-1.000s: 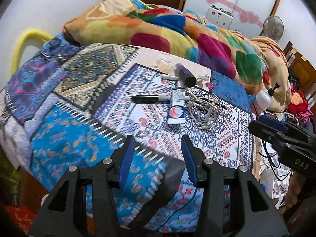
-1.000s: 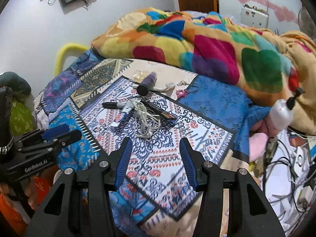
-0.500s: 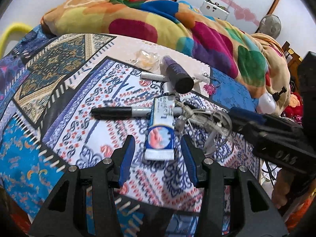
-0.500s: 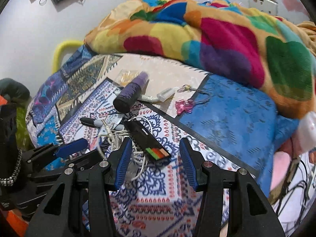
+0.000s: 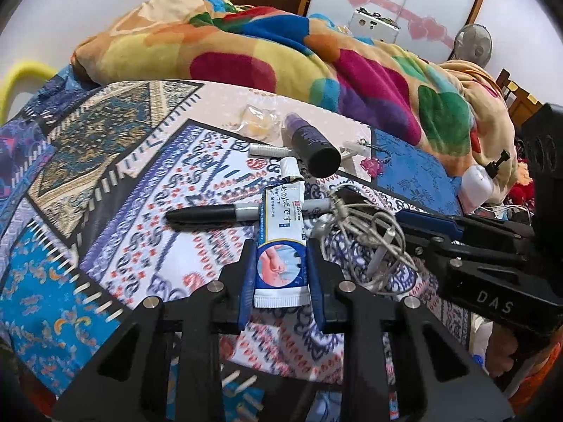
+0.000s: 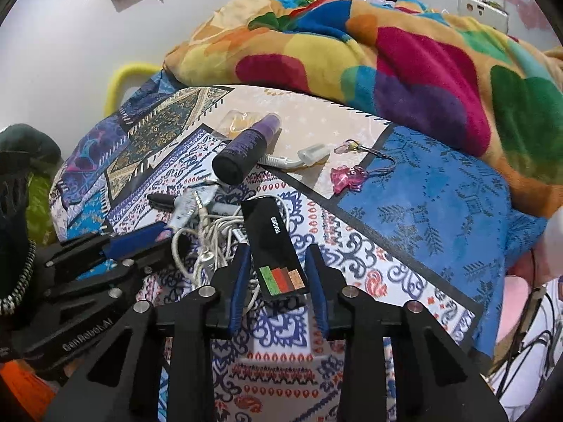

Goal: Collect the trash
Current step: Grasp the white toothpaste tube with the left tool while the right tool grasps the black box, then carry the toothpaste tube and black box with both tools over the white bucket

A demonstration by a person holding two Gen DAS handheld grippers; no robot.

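Observation:
A white and blue ointment tube (image 5: 281, 242) lies on the patterned bedspread (image 5: 105, 211), across a black marker (image 5: 211, 213). My left gripper (image 5: 280, 274) is open, its fingers on either side of the tube's flat end. A black flat pack (image 6: 276, 249) marked TRAINER lies on a tangle of white cables (image 6: 207, 235). My right gripper (image 6: 278, 281) is open, its fingers on either side of the pack's lower end. The right gripper also shows in the left wrist view (image 5: 457, 235), and the left gripper in the right wrist view (image 6: 116, 249).
A dark purple bottle (image 5: 311, 147), a clear wrapper (image 5: 258, 123), a white razor (image 6: 299, 156) and a pink charm (image 6: 348, 176) lie further back on the bed. A colourful blanket (image 5: 281, 59) is heaped behind. A white spray bottle (image 5: 478, 183) sits at the right edge.
Both grippers have moved forward and down onto the bed. The left one now straddles the ointment tube, the right one the black pack. Their jaws have narrowed a little.

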